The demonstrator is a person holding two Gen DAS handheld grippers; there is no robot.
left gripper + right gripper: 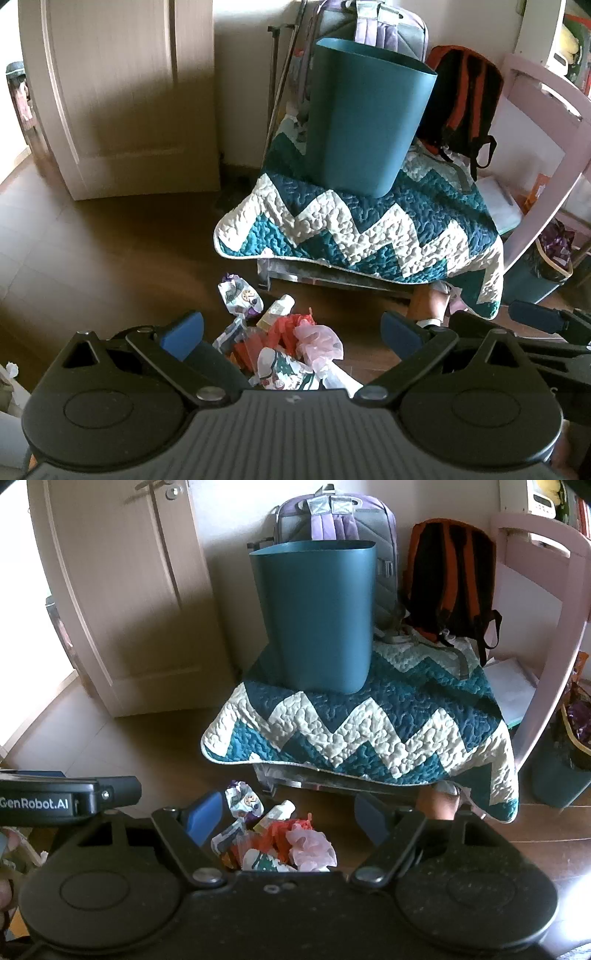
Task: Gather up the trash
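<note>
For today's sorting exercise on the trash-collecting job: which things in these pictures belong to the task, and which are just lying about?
Belongs to the job:
- trash pile on the floor
- teal bin on the quilt
- left gripper and right gripper, both open

Just lying about:
- zigzag quilt
- orange backpack
- purple backpack
- door

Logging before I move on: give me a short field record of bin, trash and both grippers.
bin: teal bin, upright on the zigzag quilt
trash: pile of wrappers on the floor, in front of the quilt
left gripper: open, holding nothing, above the pile
right gripper: open, holding nothing, above the pile
behind bin: purple backpack, orange backpack
</note>
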